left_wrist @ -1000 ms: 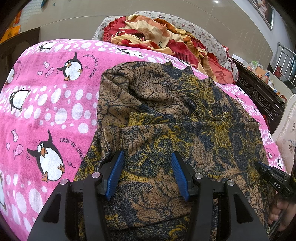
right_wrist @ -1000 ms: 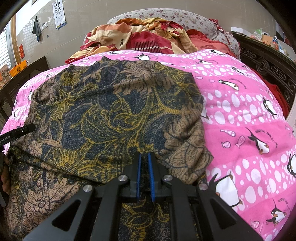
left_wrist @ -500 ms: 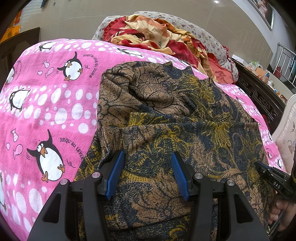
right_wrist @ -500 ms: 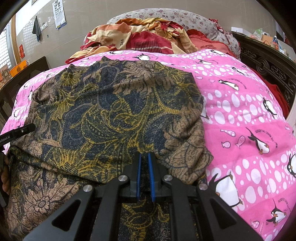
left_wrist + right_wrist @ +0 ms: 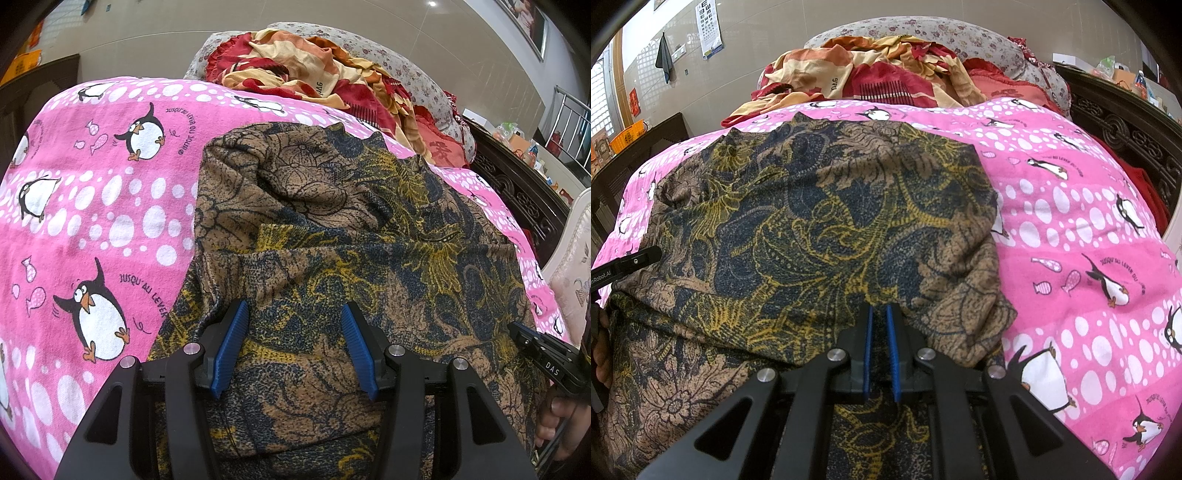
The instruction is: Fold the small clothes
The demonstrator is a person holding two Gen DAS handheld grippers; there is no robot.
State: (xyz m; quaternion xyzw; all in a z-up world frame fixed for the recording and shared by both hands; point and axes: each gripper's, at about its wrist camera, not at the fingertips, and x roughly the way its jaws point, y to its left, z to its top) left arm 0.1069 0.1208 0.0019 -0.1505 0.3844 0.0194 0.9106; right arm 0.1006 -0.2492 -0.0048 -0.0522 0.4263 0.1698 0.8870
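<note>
My left gripper (image 5: pixel 293 345) stands open over the patterned garment (image 5: pixel 351 229), which lies along the near edge of the pink penguin blanket (image 5: pixel 92 206). My right gripper (image 5: pixel 879 352) is closed, pinching the garment's fold.

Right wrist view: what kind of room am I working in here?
Most likely a home bedroom. The patterned garment lies on a pink penguin-print blanket spread over a bed, with a floral pillow and a rumpled red and cream cover at its head and a dark carved wooden frame alongside.
</note>
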